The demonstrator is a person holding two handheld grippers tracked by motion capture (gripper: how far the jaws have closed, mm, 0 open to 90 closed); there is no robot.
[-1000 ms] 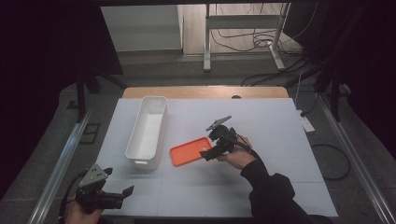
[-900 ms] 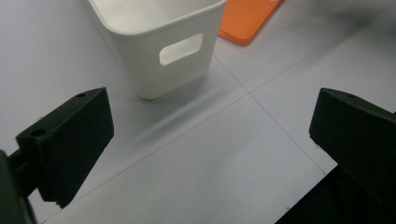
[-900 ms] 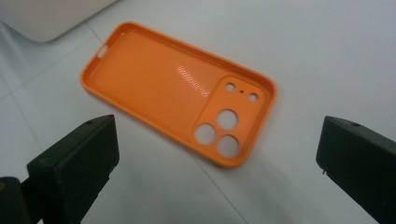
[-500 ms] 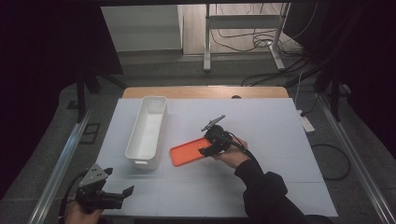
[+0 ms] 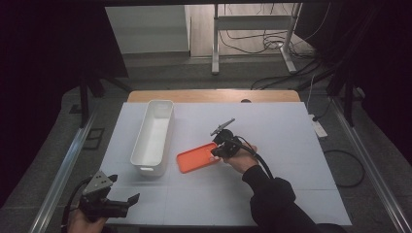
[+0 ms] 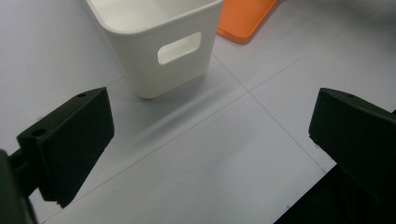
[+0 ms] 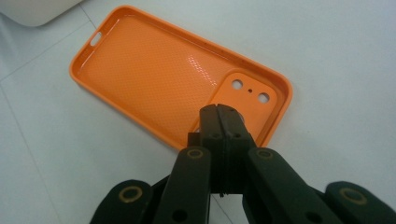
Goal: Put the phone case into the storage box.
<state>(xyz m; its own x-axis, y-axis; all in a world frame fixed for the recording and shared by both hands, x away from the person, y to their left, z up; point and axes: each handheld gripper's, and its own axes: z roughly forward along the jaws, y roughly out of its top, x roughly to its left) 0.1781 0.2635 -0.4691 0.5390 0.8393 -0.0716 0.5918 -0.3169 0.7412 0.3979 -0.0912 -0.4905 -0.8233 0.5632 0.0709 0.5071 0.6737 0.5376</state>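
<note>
An orange phone case (image 5: 194,159) lies open side up on the white table, just right of the white bin (image 5: 141,145). My right gripper (image 5: 217,153) sits at the case's right end. In the right gripper view its jaws (image 7: 223,114) are pressed together on the near rim of the case (image 7: 154,70), beside the camera cut-out. My left gripper (image 5: 128,200) hovers at the table's front left corner, open, with nothing between its jaws (image 6: 210,135). Ahead of it stand the bin's handle end (image 6: 163,51) and a corner of the case (image 6: 243,18).
The long white bin is empty and runs front to back on the left part of the table (image 5: 282,131). A wooden strip (image 5: 214,95) borders the far edge. Cables and a metal stand lie on the floor beyond.
My right gripper has slid a little left and down onto the case's right end. The left gripper has stayed put.
</note>
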